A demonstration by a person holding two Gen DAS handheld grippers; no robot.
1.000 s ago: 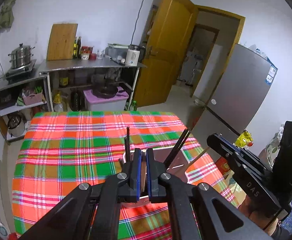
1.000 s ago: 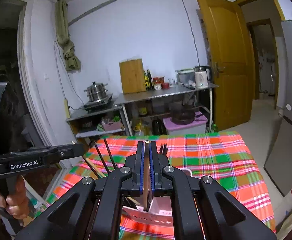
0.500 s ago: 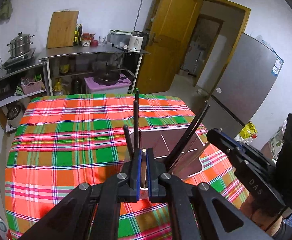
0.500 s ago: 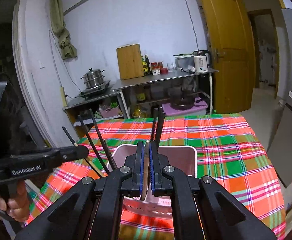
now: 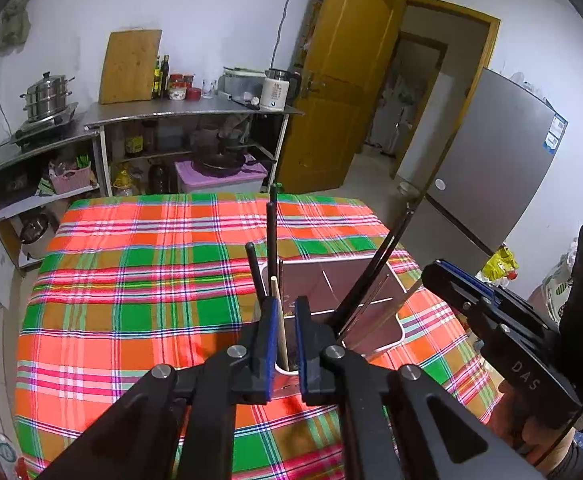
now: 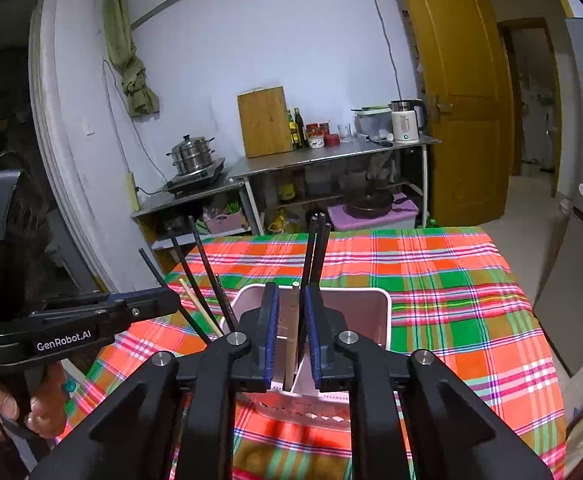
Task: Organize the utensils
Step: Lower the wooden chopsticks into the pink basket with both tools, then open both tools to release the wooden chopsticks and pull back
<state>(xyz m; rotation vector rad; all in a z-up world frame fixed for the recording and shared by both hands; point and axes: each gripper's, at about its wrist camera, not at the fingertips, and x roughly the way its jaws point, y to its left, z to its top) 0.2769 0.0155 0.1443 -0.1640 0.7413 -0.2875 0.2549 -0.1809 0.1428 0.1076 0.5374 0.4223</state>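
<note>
A pink utensil holder stands on the plaid tablecloth, with several black chopsticks leaning inside it. My left gripper hovers over the holder's near corner. Its jaws are opening, and a pale wooden chopstick stands between them against the left pad, clear of the right pad. In the right wrist view the holder sits just ahead. My right gripper is above its near rim with its jaws opening. A light chopstick stands upright in the gap, with space on both sides.
A person's hand holds the left gripper's handle at the table's left edge. A steel counter with a kettle, jars and a cutting board lines the far wall. A yellow door and a grey fridge stand to the right.
Both grippers sank toward the holder, which now sits closer and lower in each view. Both pairs of jaws parted from the chopsticks they were clamping, and the chopsticks now stand in the holder.
</note>
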